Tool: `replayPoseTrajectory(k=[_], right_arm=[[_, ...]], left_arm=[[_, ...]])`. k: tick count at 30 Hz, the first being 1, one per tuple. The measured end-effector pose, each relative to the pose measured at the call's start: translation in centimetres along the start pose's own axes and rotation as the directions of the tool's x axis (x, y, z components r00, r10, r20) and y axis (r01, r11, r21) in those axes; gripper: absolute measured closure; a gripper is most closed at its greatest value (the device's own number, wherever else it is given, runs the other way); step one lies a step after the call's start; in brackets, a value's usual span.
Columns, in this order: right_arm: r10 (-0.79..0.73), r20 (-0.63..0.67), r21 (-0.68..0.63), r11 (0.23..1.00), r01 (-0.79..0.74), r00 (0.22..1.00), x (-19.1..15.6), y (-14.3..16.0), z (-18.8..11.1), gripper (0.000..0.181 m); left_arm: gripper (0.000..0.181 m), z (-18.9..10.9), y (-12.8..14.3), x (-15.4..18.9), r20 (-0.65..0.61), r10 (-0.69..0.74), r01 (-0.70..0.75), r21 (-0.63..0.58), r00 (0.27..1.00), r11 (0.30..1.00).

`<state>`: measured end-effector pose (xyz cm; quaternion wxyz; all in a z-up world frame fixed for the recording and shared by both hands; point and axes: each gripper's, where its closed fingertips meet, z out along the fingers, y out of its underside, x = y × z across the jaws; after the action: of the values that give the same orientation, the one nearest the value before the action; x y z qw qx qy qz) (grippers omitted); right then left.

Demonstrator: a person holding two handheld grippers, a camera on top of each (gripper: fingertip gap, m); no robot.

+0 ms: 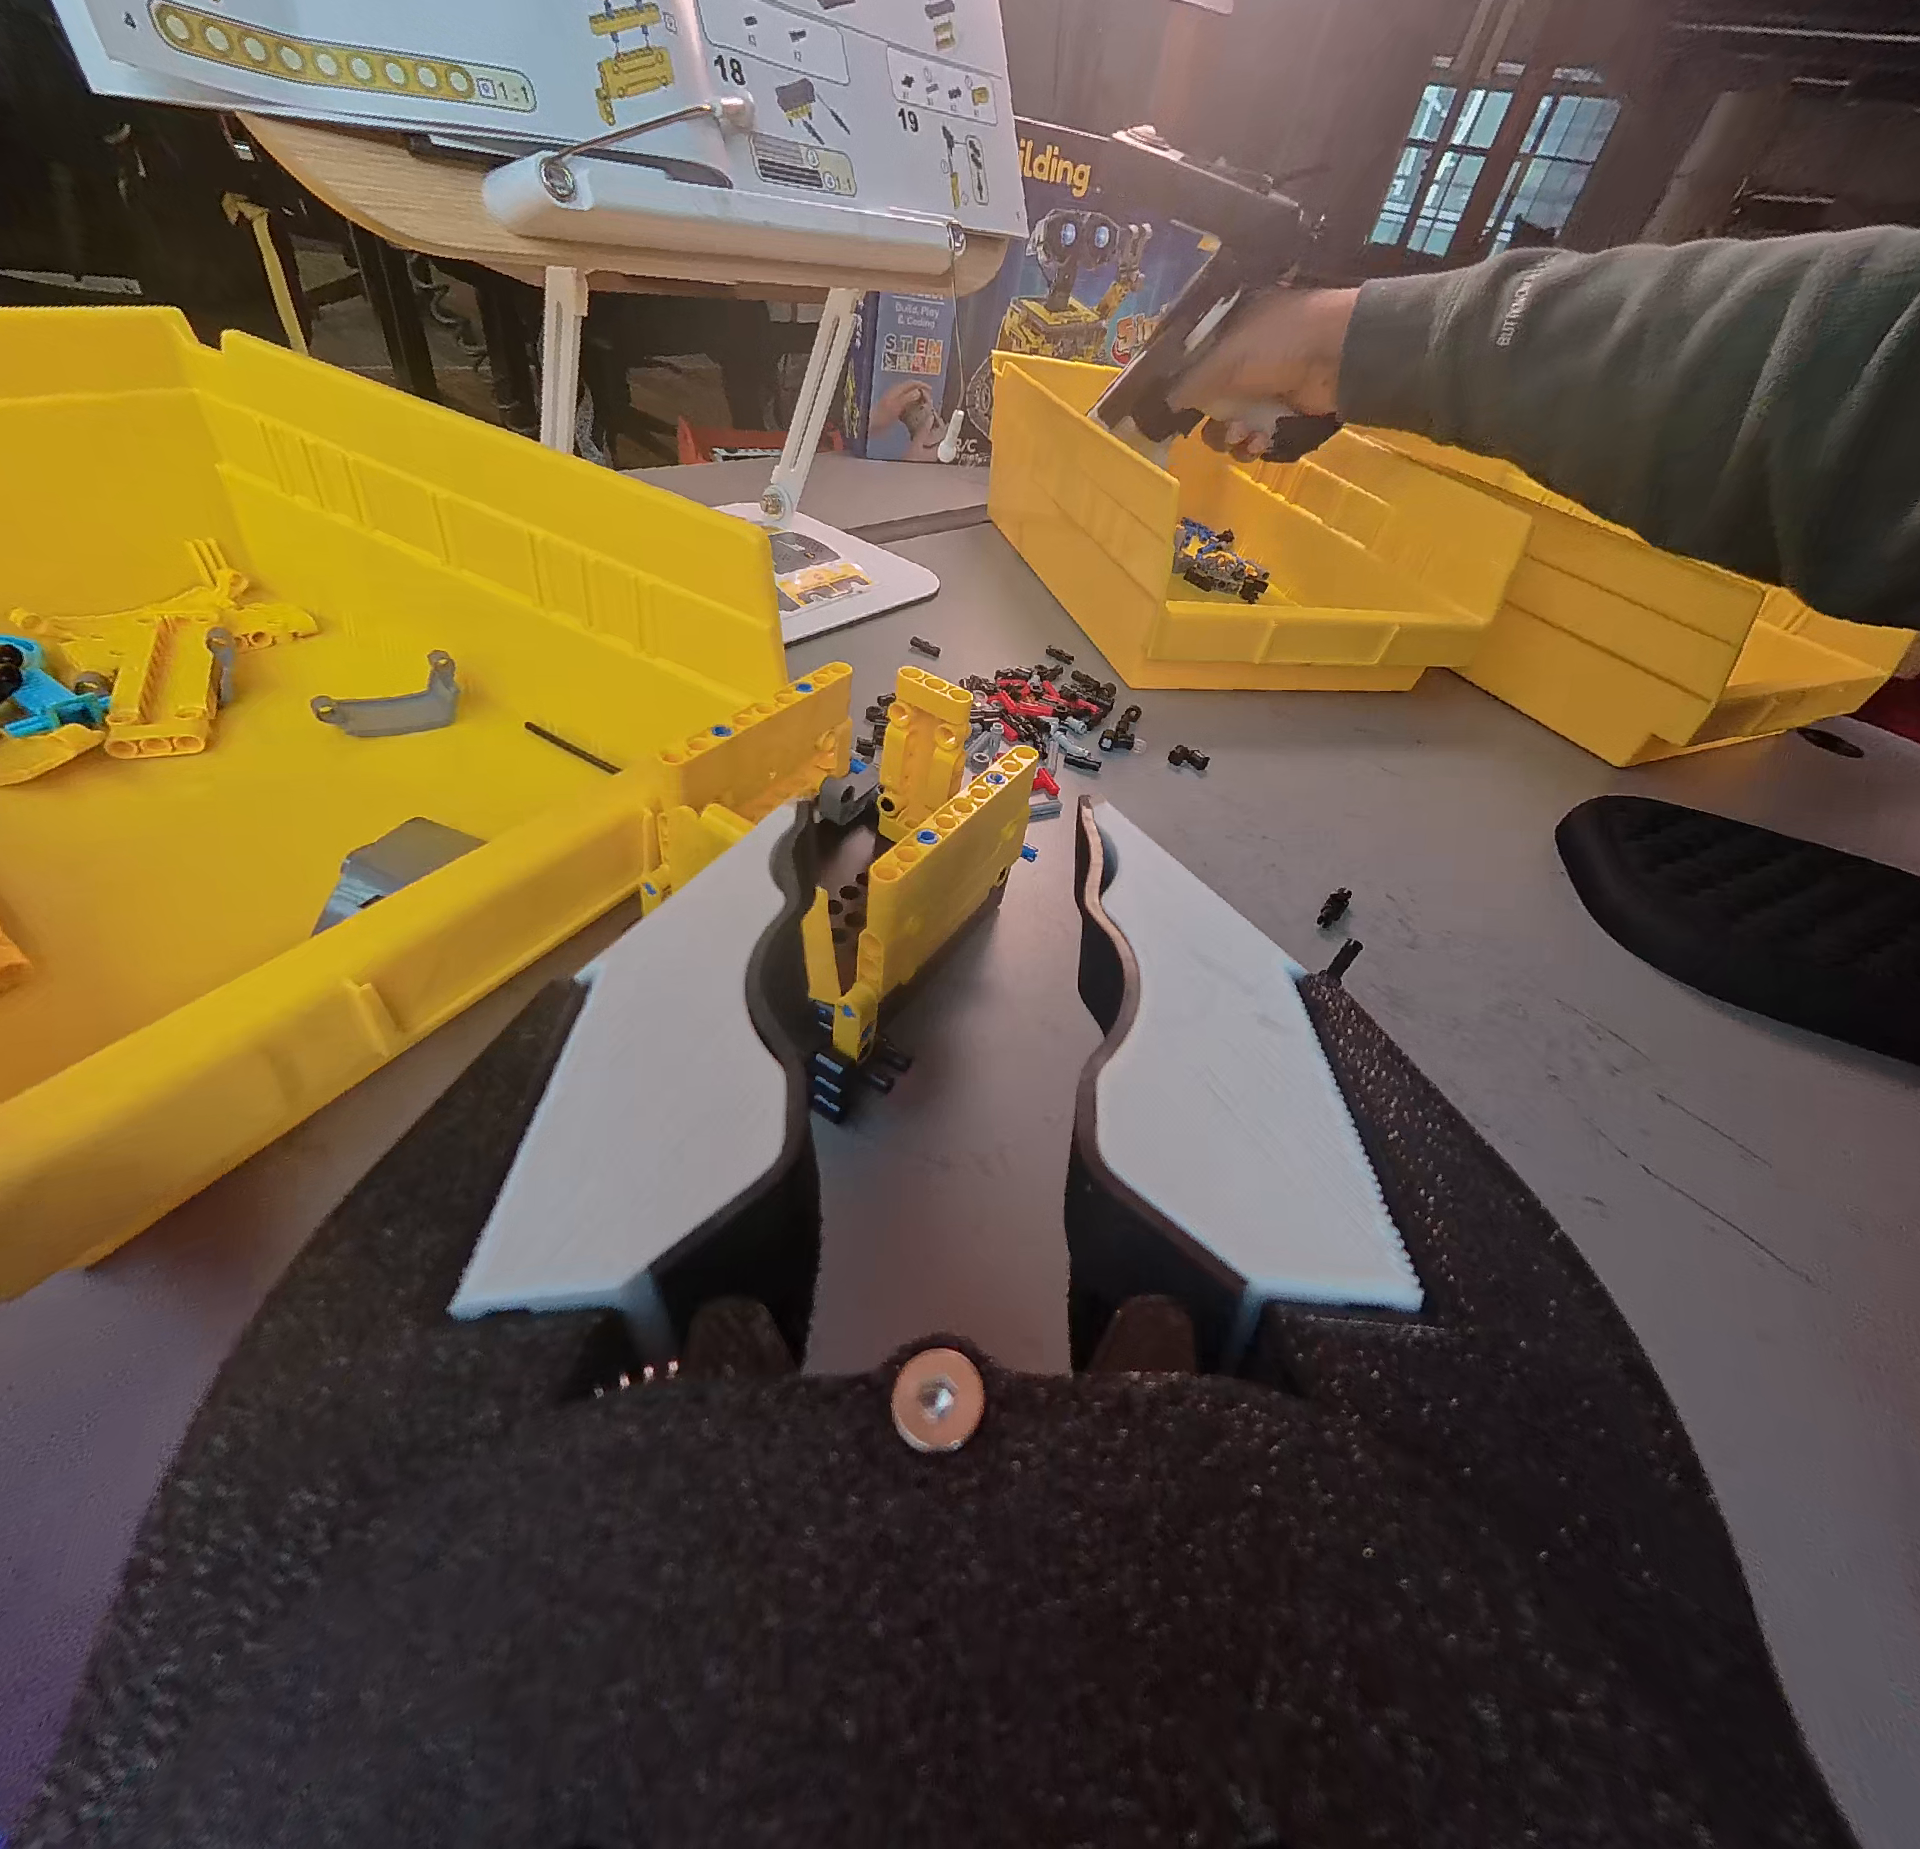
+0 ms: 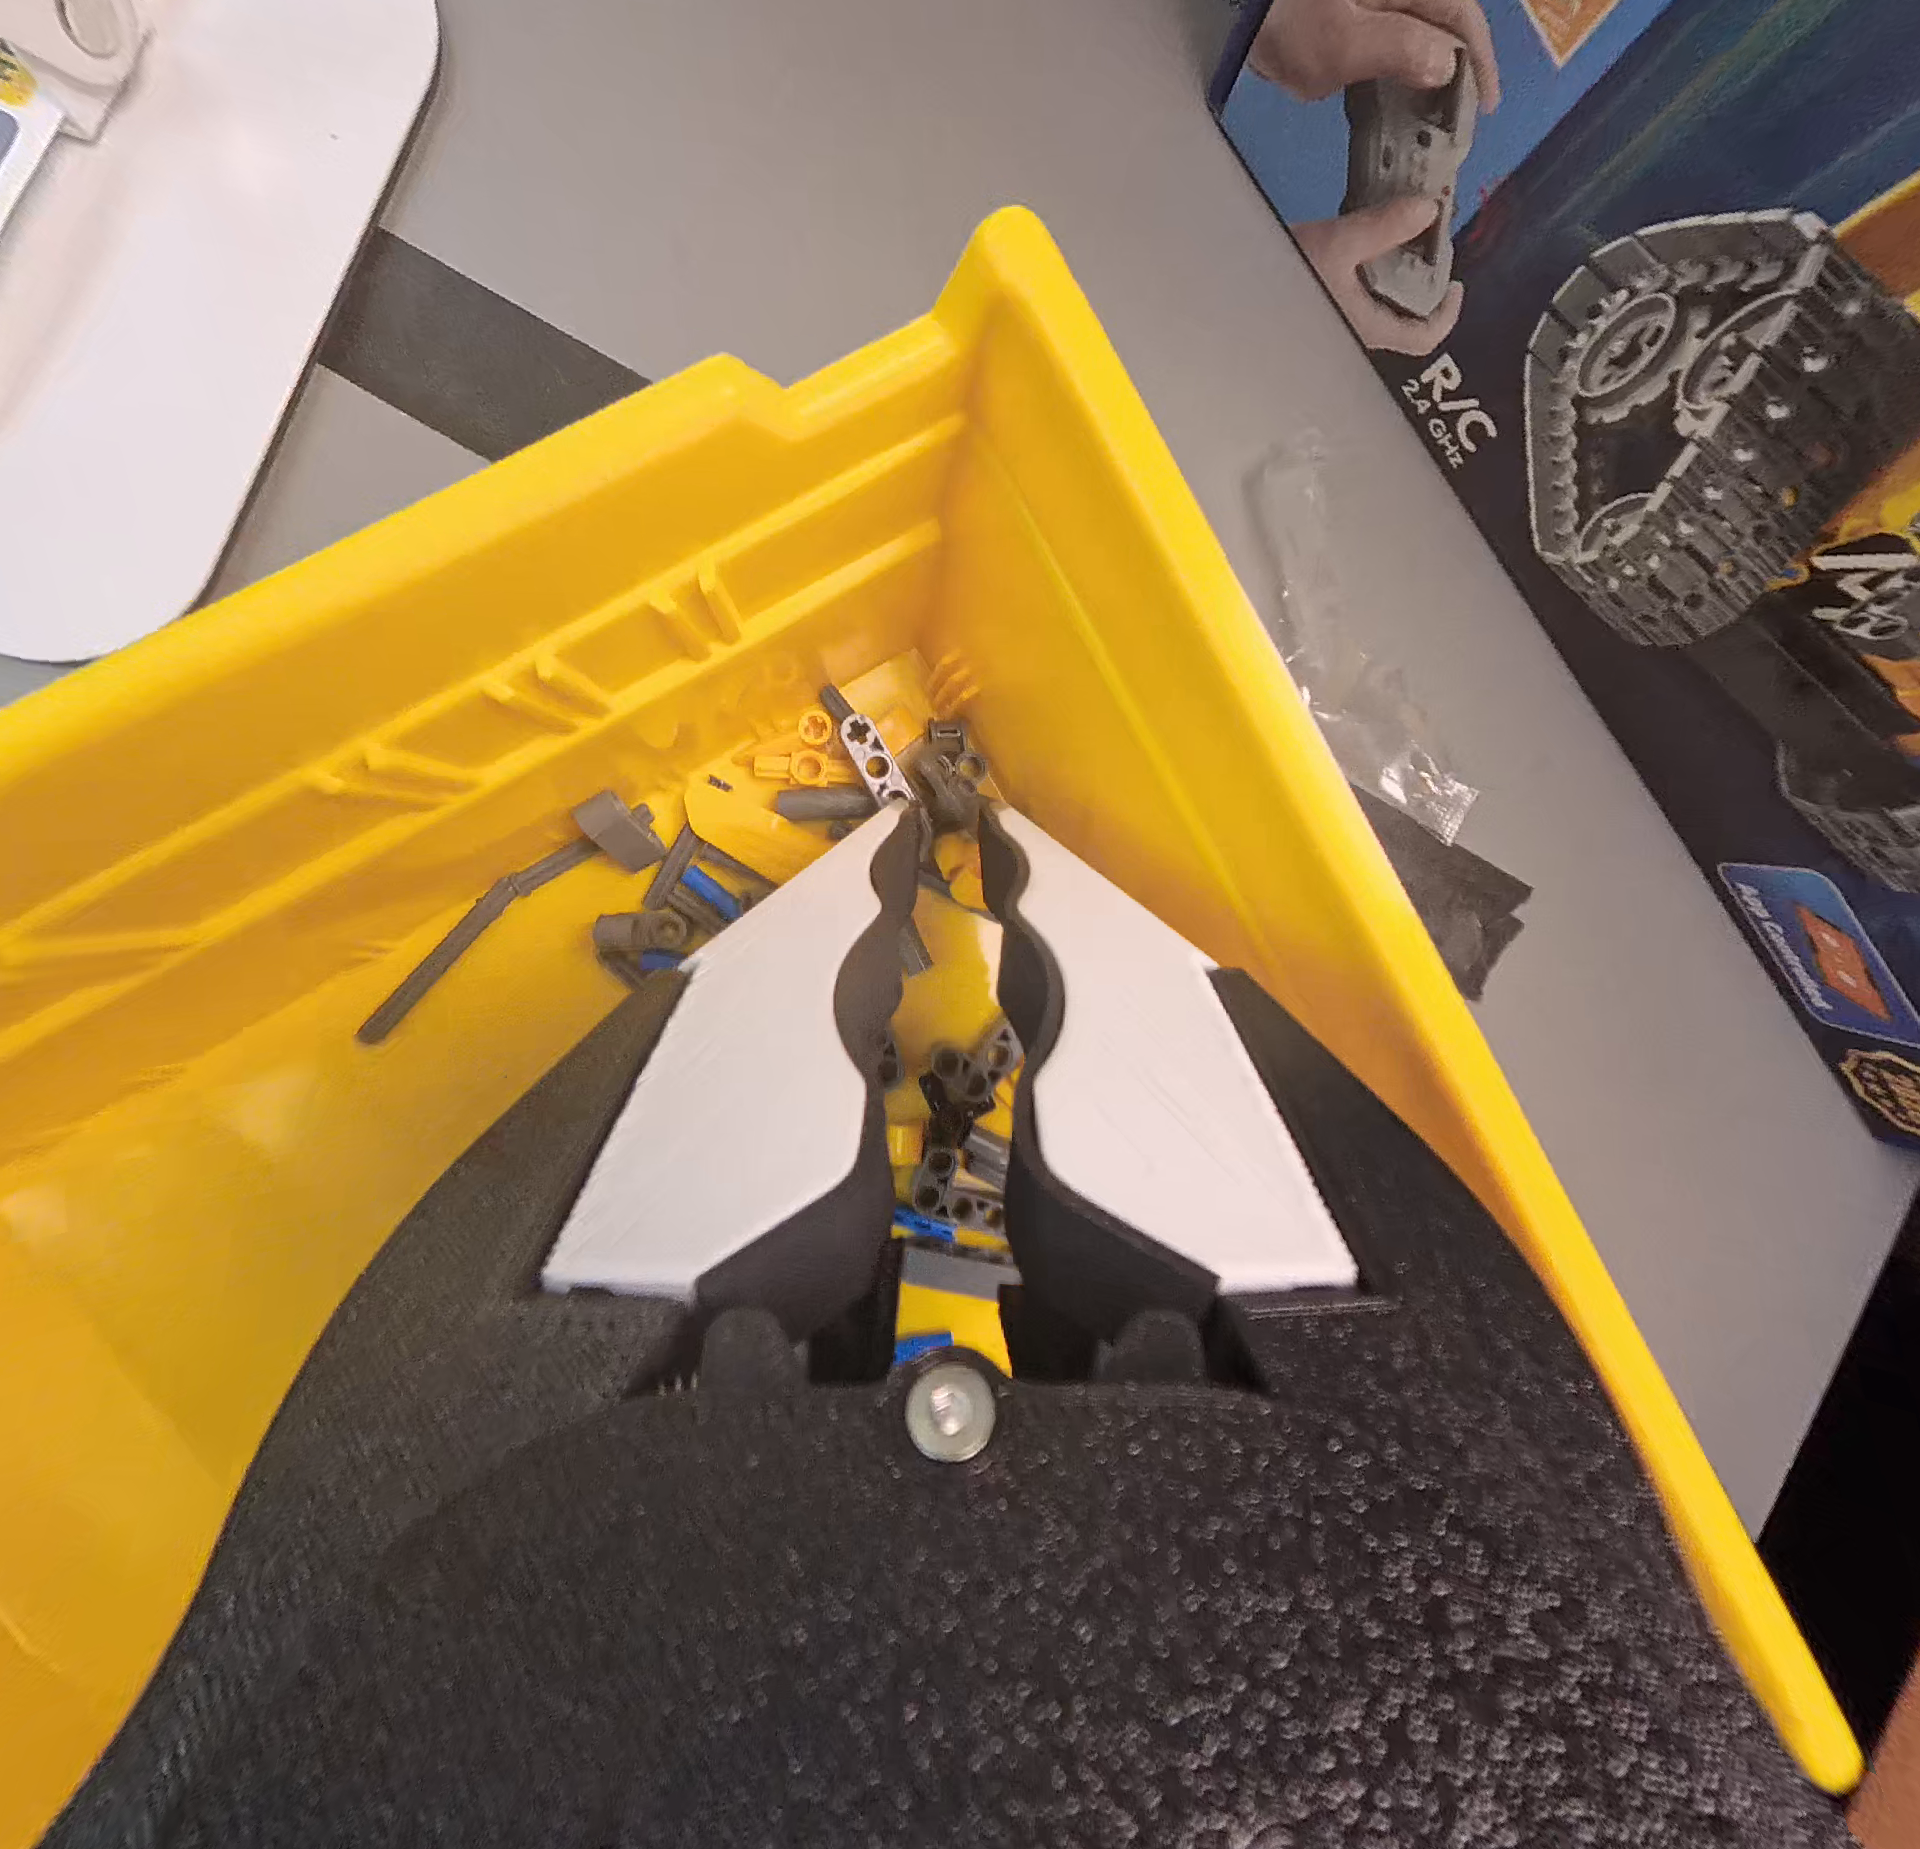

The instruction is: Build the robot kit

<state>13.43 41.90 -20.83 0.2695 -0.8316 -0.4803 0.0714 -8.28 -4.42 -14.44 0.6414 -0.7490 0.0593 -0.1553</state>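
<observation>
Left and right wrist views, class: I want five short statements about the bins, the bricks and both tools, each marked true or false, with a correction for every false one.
1. The left tool is open, its fingers either side of a yellow brick assembly on the grey table. True.
2. The right tool is over bare table. False: it reaches into a yellow bin among small grey and black pieces.
3. Loose black and red pins lie on the table beyond the assembly. True.
4. The instruction sheet lies flat on the table. False: it is propped on a white stand.
5. The left-hand bin is blue. False: yellow.
</observation>
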Motion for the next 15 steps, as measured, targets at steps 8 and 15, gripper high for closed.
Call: replayPoseTrajectory(k=[8,15], right_arm=[[-0.045,0.110,-0.164,0.984,0.063,0.993,-2.9,2.5,1.3,0.177],[-0.039,0.106,-0.068,0.997,0.046,0.994,-2.3,1.9,-1.7,0.176]], left_arm=[[0.133,-0.2,-0.3,-0.6,-0.003,-0.055,0.055,0.021,0.999,0.998],[0.133,-0.2,-0.2,-0.8,-0.007,-0.074,0.074,0.018,0.997,0.997]])
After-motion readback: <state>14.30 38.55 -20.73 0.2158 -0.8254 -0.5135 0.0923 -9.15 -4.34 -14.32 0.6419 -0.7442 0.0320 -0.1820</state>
